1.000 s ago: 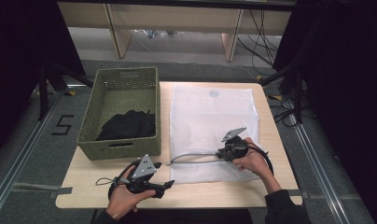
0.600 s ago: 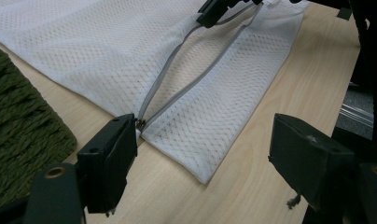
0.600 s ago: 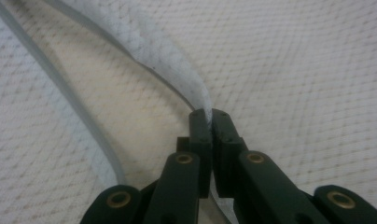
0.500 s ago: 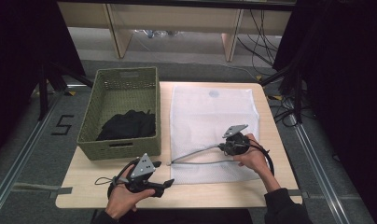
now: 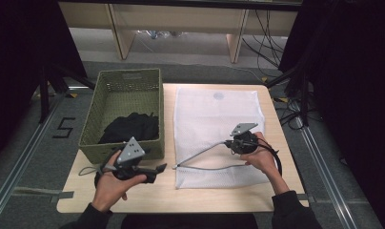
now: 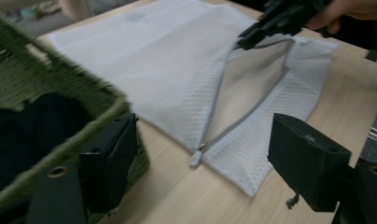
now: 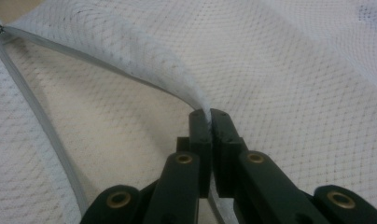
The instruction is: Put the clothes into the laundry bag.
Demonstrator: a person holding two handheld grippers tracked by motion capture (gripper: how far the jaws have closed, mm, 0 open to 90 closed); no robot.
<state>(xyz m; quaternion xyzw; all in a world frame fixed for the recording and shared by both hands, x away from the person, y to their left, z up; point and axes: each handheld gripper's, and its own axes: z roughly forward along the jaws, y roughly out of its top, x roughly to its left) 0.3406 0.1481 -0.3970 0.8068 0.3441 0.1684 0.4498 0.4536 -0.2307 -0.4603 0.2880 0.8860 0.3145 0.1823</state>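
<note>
Clamped on zipper edge of white mesh bag point(image 5: 214, 124), right gripper point(image 5: 230, 143) lifting upper layer; left gripper point(image 5: 157, 168) wide apart, empty, beside bag, near green basket point(image 5: 119, 90).

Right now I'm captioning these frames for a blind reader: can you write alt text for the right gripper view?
The right gripper, two black jaws shut, pinches the upper zipper edge of a white mesh laundry bag and lifts it, so the mouth gapes. The grey zipper tape of the lower edge curves away at left.
</note>
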